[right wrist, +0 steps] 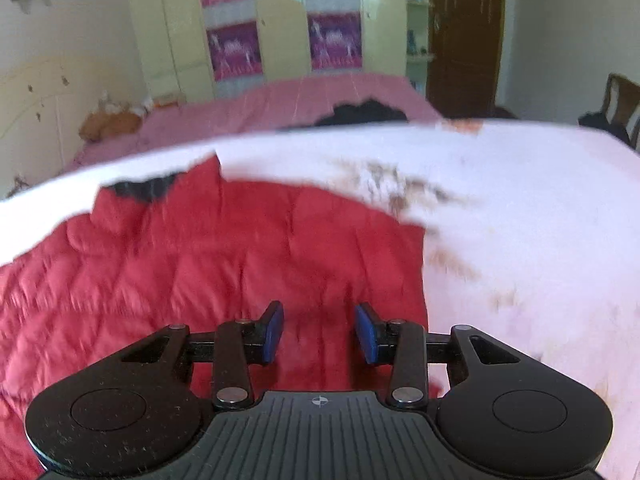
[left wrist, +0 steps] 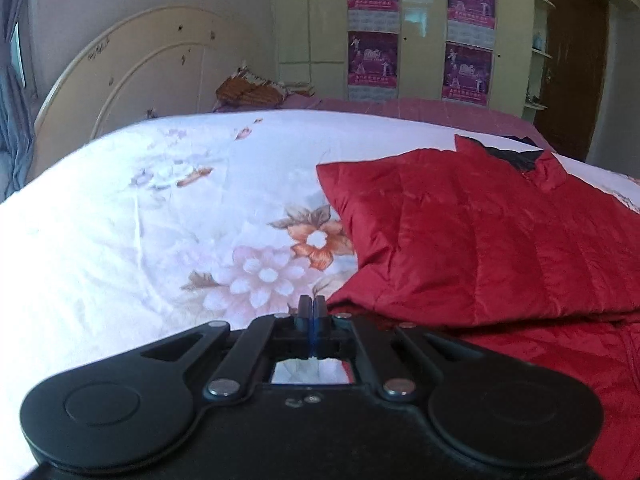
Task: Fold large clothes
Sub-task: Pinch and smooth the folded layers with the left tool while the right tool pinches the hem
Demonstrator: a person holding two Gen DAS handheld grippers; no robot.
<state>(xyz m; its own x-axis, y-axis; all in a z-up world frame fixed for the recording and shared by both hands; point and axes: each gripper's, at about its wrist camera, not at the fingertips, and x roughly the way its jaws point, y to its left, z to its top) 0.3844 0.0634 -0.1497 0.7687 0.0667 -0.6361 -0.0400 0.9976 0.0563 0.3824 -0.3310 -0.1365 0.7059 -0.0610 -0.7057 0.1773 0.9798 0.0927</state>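
Below, my right gripper [right wrist: 319, 330], fingers parted and empty, hangs over the jacket [right wrist: 224, 248]; my left gripper [left wrist: 313, 312], clenched empty, sits beside its edge

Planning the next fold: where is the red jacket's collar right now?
In the right wrist view the collar is at the far left end of the red jacket, near the white floral sheet, well beyond the open right gripper.

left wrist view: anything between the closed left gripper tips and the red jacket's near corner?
Nothing: only bare floral bedsheet separates left gripper from red jacket, per left wrist view.
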